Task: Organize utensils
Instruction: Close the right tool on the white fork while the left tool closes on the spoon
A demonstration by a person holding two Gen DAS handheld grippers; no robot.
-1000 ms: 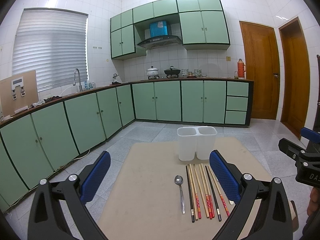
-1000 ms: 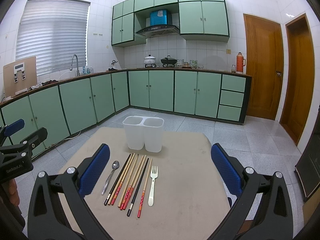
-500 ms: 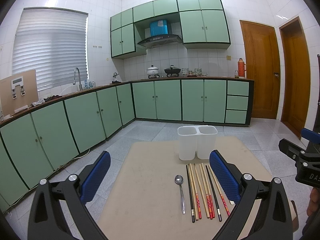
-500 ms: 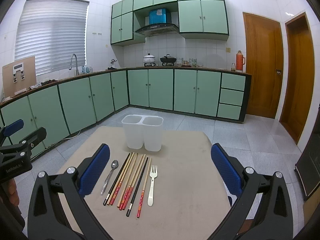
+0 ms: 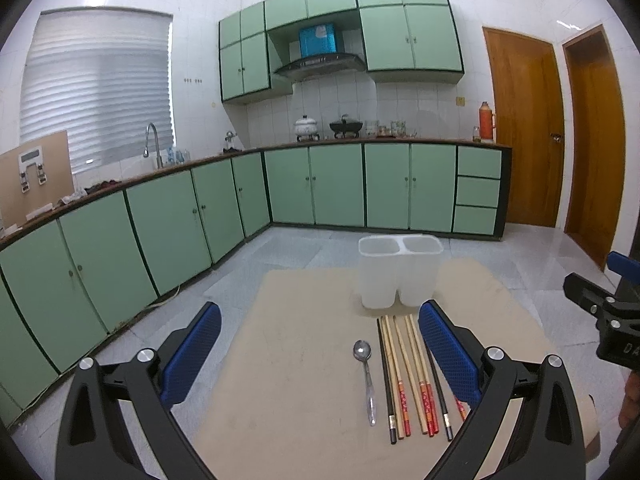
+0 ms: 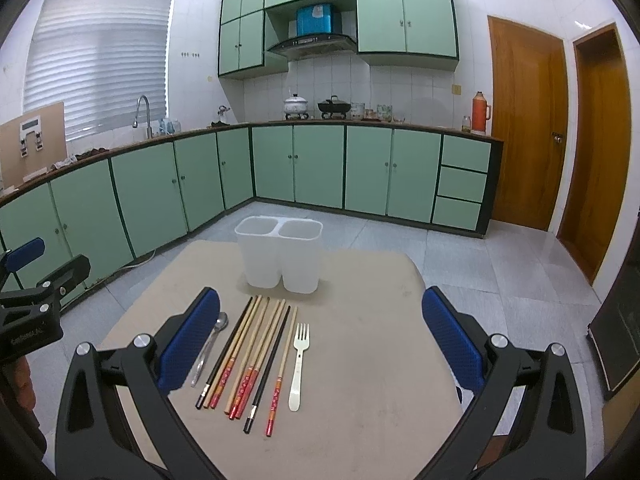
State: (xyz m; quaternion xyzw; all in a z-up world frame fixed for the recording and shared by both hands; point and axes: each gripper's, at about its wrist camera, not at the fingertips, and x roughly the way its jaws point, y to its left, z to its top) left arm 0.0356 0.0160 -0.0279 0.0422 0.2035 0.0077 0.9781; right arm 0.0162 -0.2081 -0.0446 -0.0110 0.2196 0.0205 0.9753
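- A row of utensils lies flat on a beige table [image 6: 360,420], handles toward the person, all just in front of a white holder.
- The chopsticks [image 6: 256,352] form the middle of the row: several pale ones with red patterned ends and two black ones, side by side and nearly parallel, some touching.
- A metal spoon [image 5: 367,376] lies just left of them, bowl pointing to the holder; in the right wrist view its bowl peeks out beside the left blue pad.
- A cream plastic fork [image 6: 298,364] lies just right of the chopsticks, tines toward the holder.
- The white two-compartment holder [image 6: 280,254] stands upright near the table's far edge; both compartments look empty.
- The right gripper [image 6: 320,340] hovers over the row with its jaws spread wide, holding nothing; the chopsticks and fork lie between its blue pads.
- The left gripper [image 5: 320,352] is likewise wide open and holding nothing, a little to the left, with the spoon and most chopsticks between its pads.
- Green cabinets [image 6: 320,164] line two walls behind, with a tap [image 6: 142,114] under a shuttered window and two wooden doors [image 6: 528,120] to the right.
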